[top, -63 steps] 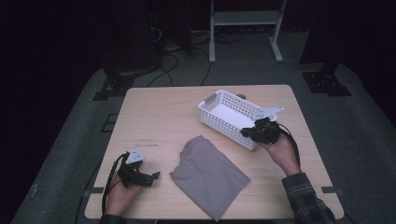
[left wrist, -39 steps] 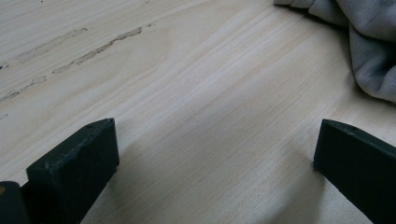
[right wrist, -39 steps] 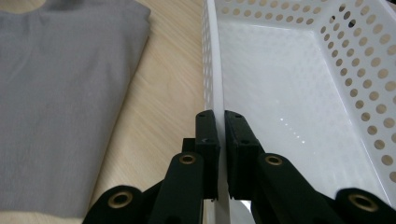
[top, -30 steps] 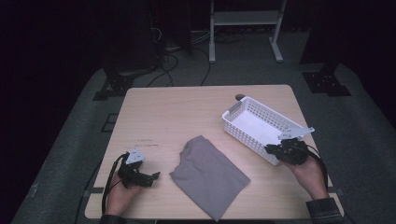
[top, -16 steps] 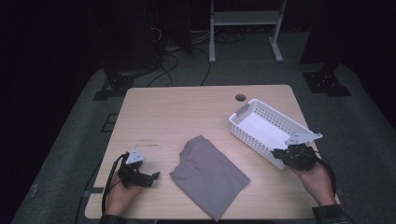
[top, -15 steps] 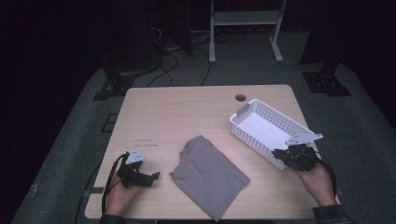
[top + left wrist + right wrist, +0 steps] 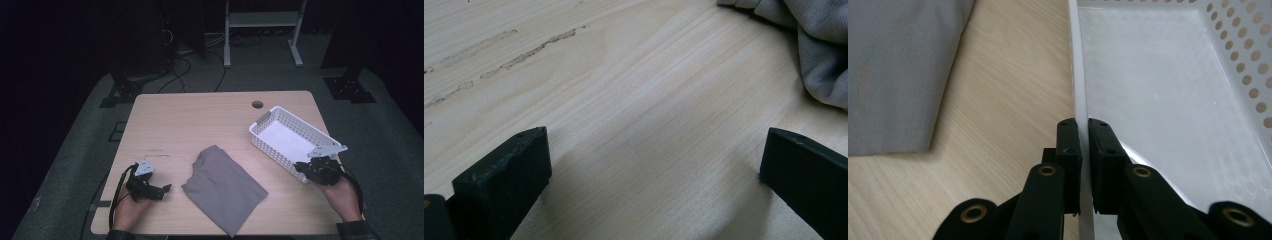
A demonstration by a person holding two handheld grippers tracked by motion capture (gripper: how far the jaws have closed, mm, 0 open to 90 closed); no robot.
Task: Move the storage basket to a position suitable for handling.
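- Tabletop [image 7: 200, 120]: a pale wooden surface is carrying a white perforated basket [image 7: 280, 135] at its right side and a folded grey cloth [image 7: 222, 187] near the front middle
- Right gripper [image 7: 306, 170]: its fingers [image 7: 1069, 145] are clenching the near wall of the basket, one finger lying outside the wall and the other inside, as the right gripper view is showing
- Left gripper [image 7: 159, 190]: it is resting low at the front left, just left of the cloth, with its fingers [image 7: 504, 175] standing released and wide apart over bare wood
- Cloth edge: a rumpled corner is lying beyond the far finger in the left gripper view, apart from it
- Basket interior: it is showing a plain white floor
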